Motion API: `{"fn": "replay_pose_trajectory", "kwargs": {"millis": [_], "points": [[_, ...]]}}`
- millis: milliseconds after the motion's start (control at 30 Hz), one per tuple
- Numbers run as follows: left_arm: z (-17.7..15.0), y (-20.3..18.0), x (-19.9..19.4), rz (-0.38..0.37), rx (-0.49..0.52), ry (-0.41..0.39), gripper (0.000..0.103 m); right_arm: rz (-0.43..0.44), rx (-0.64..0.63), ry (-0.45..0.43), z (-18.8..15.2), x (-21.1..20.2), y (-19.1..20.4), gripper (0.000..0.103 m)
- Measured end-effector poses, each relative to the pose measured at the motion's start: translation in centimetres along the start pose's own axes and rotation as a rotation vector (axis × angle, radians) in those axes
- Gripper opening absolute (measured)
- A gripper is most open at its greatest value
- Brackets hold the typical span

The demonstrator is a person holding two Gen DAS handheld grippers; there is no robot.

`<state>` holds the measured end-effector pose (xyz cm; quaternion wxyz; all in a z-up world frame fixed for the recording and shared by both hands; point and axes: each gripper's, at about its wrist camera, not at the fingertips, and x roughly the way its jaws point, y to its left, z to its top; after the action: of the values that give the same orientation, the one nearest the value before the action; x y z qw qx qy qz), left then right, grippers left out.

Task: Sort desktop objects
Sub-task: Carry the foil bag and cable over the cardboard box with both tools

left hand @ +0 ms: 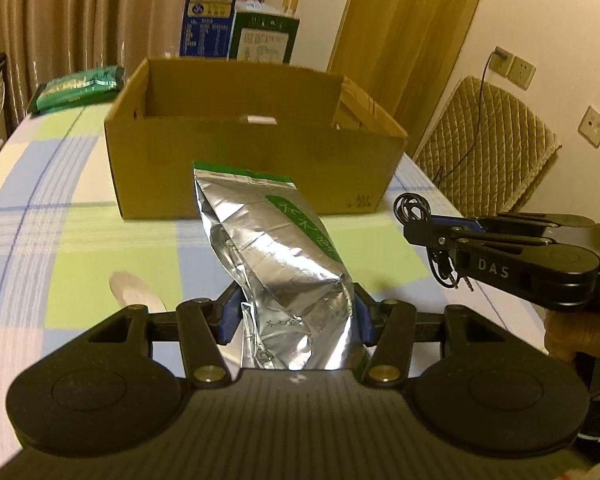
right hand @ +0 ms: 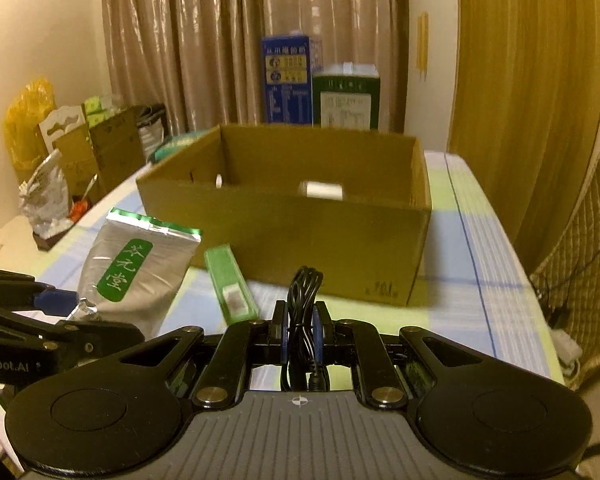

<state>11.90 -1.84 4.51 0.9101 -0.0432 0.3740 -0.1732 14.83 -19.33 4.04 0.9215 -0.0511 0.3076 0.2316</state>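
Observation:
My left gripper [left hand: 298,314] is shut on the lower part of a silver foil pouch [left hand: 276,248] with a green label, held tilted above the checked tablecloth [left hand: 80,220]. In the right wrist view the same pouch [right hand: 136,276] hangs at the left in the left gripper [right hand: 84,314]. My right gripper [right hand: 302,324] is shut on a bundled black cable [right hand: 304,292]; from the left wrist view it comes in at the right edge, the right gripper [left hand: 414,232] with the cable coil [left hand: 410,206] sticking out. An open cardboard box [left hand: 256,140] stands just beyond both. A small green box [right hand: 230,284] lies on the cloth before it.
Something white [right hand: 322,190] lies inside the cardboard box [right hand: 284,220]. Behind it stand a blue carton [left hand: 210,16] and a green carton [left hand: 264,38]. A green packet [left hand: 80,88] lies at the far left. A quilted chair [left hand: 484,140] is on the right; bags [right hand: 80,152] crowd the left.

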Motion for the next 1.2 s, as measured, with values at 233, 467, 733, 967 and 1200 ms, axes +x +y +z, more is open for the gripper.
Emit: {"fn": "replay_pose_trajectory", "kwargs": {"millis": [233,467,733,967,1200], "points": [[3.5,1.6,0.0,0.025,0.01,-0.053,0.05,0.006,-0.003,-0.059,3.5,1.2,-0.2,0.009],[6.7,2.7,0.9,0.034,0.011,-0.104,0.05,0.036,0.02,-0.099,6.2,2.7,-0.4,0.009],[10.7,4.2,2.9,0.042,-0.024,-0.15,0.05,0.007,0.039,-0.143,9.6,5.2,-1.9,0.009],[13.4,4.9,6.1,0.036,-0.053,-0.152,0.05,-0.011,0.079,-0.147,11.7,8.3,-3.4,0.009],[15.6,6.5,8.7,0.044,-0.112,-0.162,0.05,-0.022,0.078,-0.128,12.7,11.1,-3.8,0.009]]}}
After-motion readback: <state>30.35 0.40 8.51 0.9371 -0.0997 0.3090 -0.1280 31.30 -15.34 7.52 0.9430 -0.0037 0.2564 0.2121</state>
